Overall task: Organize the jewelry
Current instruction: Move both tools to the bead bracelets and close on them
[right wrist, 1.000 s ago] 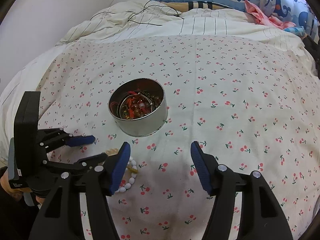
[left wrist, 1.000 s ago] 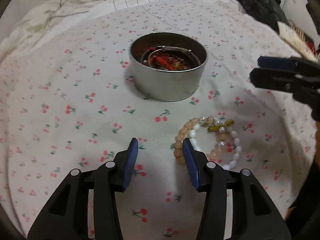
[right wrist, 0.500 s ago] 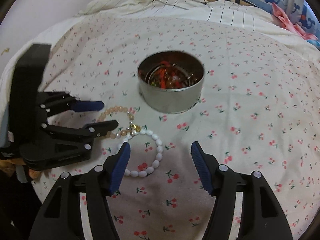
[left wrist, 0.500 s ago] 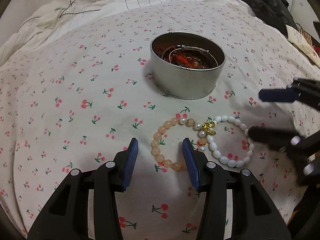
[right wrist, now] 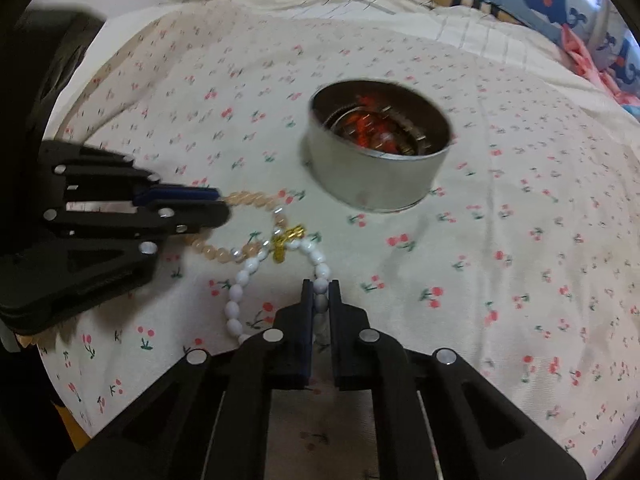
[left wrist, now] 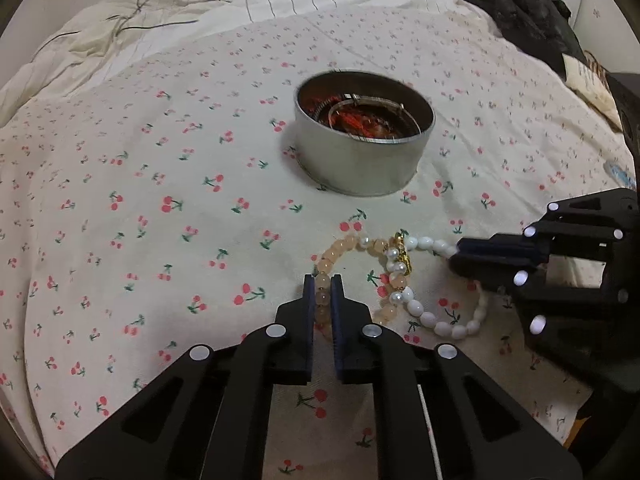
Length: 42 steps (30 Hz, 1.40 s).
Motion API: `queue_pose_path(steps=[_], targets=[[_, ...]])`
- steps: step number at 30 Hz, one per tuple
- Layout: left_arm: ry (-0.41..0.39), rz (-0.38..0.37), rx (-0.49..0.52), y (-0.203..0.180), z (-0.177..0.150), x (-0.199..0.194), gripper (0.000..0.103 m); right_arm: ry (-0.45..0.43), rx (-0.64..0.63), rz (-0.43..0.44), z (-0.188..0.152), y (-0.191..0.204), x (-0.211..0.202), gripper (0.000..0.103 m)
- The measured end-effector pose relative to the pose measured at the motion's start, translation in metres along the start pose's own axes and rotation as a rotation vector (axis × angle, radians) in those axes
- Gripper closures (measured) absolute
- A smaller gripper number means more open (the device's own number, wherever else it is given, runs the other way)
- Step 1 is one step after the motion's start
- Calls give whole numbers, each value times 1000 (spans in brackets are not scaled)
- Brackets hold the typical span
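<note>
Bracelets: peach bracelet (left wrist: 352, 246) and white bracelet (left wrist: 448, 326) lie tangled on the cherry sheet (left wrist: 160, 184), just in front of the tin (left wrist: 362, 168).
Charm: gold charm (left wrist: 402, 252) sits where both bracelets cross.
Left gripper (left wrist: 322, 302): jaws have just closed, they pinch peach beads, in front of the tin.
Right gripper (right wrist: 320, 300): jaws have just closed, they pinch white beads, also in front of the tin.
Tin: holds red and metal jewelry (left wrist: 360, 120).
</note>
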<state>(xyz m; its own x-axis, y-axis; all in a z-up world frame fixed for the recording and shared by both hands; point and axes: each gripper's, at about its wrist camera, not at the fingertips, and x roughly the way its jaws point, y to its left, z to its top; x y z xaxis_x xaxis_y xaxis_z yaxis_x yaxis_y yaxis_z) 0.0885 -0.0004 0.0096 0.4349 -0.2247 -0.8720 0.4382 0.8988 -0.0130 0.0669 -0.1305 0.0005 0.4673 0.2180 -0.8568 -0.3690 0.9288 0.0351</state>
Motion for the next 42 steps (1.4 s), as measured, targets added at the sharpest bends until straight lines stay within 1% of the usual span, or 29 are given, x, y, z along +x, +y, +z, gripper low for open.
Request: queue_pose_path(steps=[3,5,6,7,8,9,10,13,14,15,16,17,18,19,21,23,24,25,28,30,31,32,33,35,36,39,42], targets=[[-3,5,-15,5,-1,-1,96,-17,32,-15,1,-8,-4,95],[6,1,-25,6,-2,3,96,-19,68,-7,1,-14,-5,95],[9,1,-29,7,-2,4,95,-6,88,10,0,-17,-2,91],[7,0,-37,8,-3,4,95,-1,100,16,1,-19,0,71],[7,-1,-41,9,-3,4,94,-7,105,8,0,-18,0,57],[7,-2,-43,9,-3,4,92,-14,99,2,0,-17,1,49],[6,1,-47,10,-4,5,86,-10,91,3,-1,-16,1,49],[5,3,-55,9,-4,9,78,3,61,3,-2,-7,7,49],[4,10,-51,7,-3,10,73,6,50,-6,-3,-6,8,49],[4,17,-45,5,-3,11,69,7,34,-20,-4,-3,11,54],[5,25,-38,4,-3,12,68,8,28,-22,-4,-1,12,59],[5,30,-36,3,-3,13,67,8,29,-18,-3,0,12,61],[5,33,-36,3,-3,13,64,7,28,-16,-3,0,12,65],[4,42,-39,3,-3,13,55,7,26,-18,-3,1,12,69],[3,62,-46,5,-2,14,48,6,26,-18,-3,1,12,74],[2,57,-57,7,-3,15,47,5,24,-21,-3,3,12,79],[2,58,-58,7,-3,15,47,4,26,-19,-3,3,12,86],[2,62,-56,7,-3,15,47,4,33,-17,-3,2,12,90],[-3,77,-48,5,-4,15,47,-1,41,-12,-4,2,10,95],[-9,81,-44,3,-5,15,47,-6,43,-12,-4,2,9,95],[-10,81,-42,3,-5,15,50,-10,44,-13,-5,1,7,95],[-13,67,-34,2,-5,14,57,-16,48,-14,-5,0,6,95],[-14,52,-24,0,-5,13,76,-20,55,-13,-5,-1,3,95],[-22,65,14,-6,-5,9,93,-33,69,-7,-4,-5,-1,95],[-32,78,42,-11,-5,7,96,-45,76,-6,-3,-7,-5,95],[-50,73,52,-15,-4,0,96,-66,89,-1,-1,-11,-12,95],[-87,81,60,-17,0,-10,96,-87,97,4,1,-14,-21,95]])
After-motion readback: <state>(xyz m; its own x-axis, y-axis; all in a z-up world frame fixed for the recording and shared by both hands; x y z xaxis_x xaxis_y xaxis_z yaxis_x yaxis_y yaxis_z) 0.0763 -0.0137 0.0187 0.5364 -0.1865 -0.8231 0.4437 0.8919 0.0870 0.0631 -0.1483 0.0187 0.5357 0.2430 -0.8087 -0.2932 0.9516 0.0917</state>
